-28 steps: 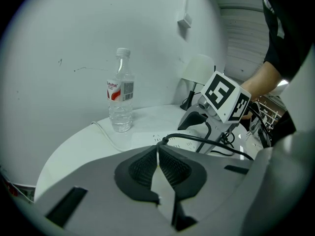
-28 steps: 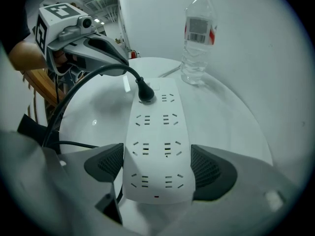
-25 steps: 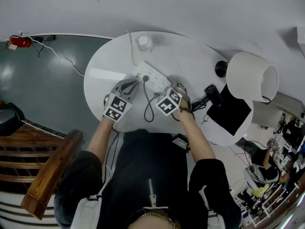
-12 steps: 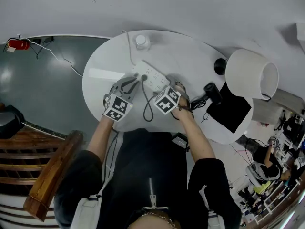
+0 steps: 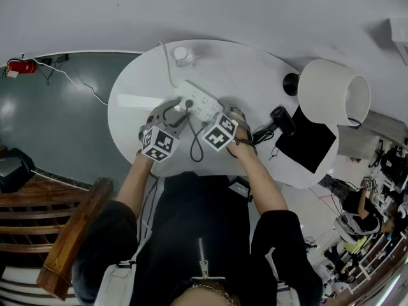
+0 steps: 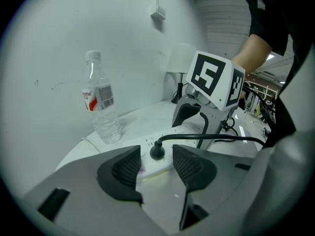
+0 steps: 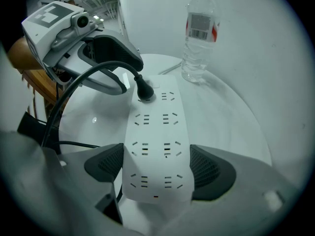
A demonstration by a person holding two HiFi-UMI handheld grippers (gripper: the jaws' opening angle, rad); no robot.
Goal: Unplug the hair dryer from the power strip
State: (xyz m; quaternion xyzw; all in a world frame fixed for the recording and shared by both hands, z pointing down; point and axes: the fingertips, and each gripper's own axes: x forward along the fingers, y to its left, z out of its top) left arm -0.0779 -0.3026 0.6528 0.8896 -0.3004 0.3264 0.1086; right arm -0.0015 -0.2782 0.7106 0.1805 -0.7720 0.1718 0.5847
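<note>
Straddling the black plug without touching it, the left gripper has its jaws spread wide. They have just been opening, and the plug stands between the pads, seated in a far-end socket of the white power strip. The right gripper points steeply down and clamps the strip's near end, pads against both long sides. The hair dryer lies well apart, toward the table's right edge beside the lamp.

The plug is not yet out, and the next closing looks risky. If the pads catch the curved cord rather than the plug body, a pull would strain the cable. A slanted pull could jam the pins. Should the right grip slip on the smooth casing, the strip may lift and swing toward the nearby water bottle.
</note>
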